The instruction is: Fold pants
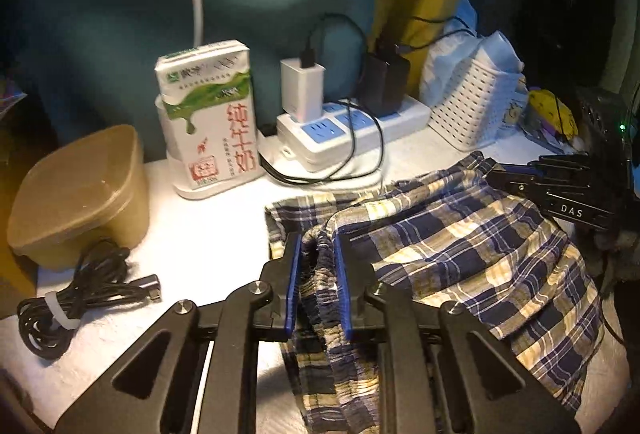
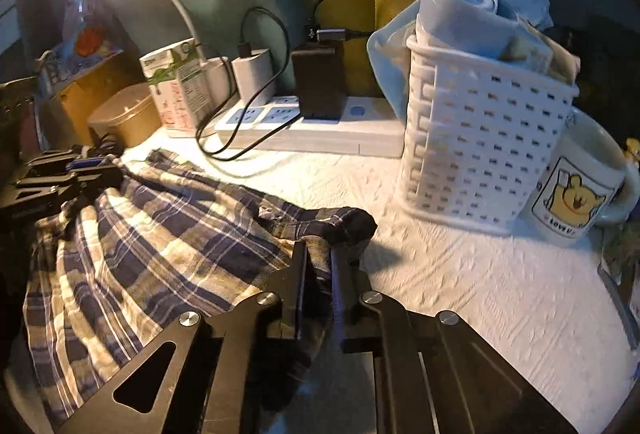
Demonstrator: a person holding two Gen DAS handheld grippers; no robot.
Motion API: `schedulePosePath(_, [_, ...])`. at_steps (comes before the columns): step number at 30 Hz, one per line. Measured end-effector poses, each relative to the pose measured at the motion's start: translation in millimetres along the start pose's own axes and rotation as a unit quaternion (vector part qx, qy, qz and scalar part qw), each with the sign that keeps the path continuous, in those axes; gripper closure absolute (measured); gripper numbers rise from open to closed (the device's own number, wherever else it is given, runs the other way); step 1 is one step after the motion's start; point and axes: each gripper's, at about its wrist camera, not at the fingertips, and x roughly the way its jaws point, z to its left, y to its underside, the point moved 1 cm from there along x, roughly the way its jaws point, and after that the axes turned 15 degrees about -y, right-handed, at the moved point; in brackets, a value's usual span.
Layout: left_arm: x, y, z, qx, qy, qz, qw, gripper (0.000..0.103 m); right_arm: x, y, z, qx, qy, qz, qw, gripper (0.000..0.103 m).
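The pants (image 1: pixel 460 246) are blue, white and yellow plaid and lie crumpled on the white table (image 1: pixel 208 226). My left gripper (image 1: pixel 317 240) is shut on a bunched edge of the pants at their left side. My right gripper (image 2: pixel 318 248) is shut on the pants (image 2: pixel 160 234) at their right edge, where dark fabric bunches up. The right gripper also shows in the left wrist view (image 1: pixel 560 190) at the far right of the cloth. The left gripper shows in the right wrist view (image 2: pixel 68 174) at the far left.
At the back stand a milk carton (image 1: pixel 212 114), a power strip (image 1: pixel 352 126) with chargers and cables, and a white basket (image 2: pixel 480 138). A brown tub (image 1: pixel 80 190) and coiled black cable (image 1: pixel 72 294) sit left. A bear mug (image 2: pixel 580 178) stands right.
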Motion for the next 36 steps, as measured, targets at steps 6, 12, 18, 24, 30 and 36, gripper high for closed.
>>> schedulePosePath(6, [4, -12, 5, -0.027, -0.004, -0.008, 0.9996, 0.088, -1, -16, -9, 0.035, -0.006, -0.019, 0.999, 0.093])
schedulePosePath(12, [26, -15, 6, -0.037, -0.004, 0.009, 0.9993, 0.088, 2, -27, -38, 0.109, -0.039, -0.034, 0.993, 0.093])
schedulePosePath(18, [37, -10, 8, -0.041, -0.025, 0.021, 0.9986, 0.083, 23, -28, -44, 0.094, 0.012, -0.015, 0.995, 0.093])
schedulePosePath(24, [16, -22, 25, -0.082, -0.023, 0.017, 0.9962, 0.06, 13, -32, -41, 0.075, 0.057, -0.029, 0.995, 0.091])
schedulePosePath(30, [-39, -24, 43, -0.108, -0.03, -0.028, 0.9933, 0.046, -33, -27, -13, 0.043, 0.062, -0.048, 0.996, 0.053])
schedulePosePath(36, [-75, 25, 23, -0.1, -0.001, -0.003, 0.995, 0.046, -79, 14, 29, 0.014, 0.045, -0.052, 0.998, 0.024])
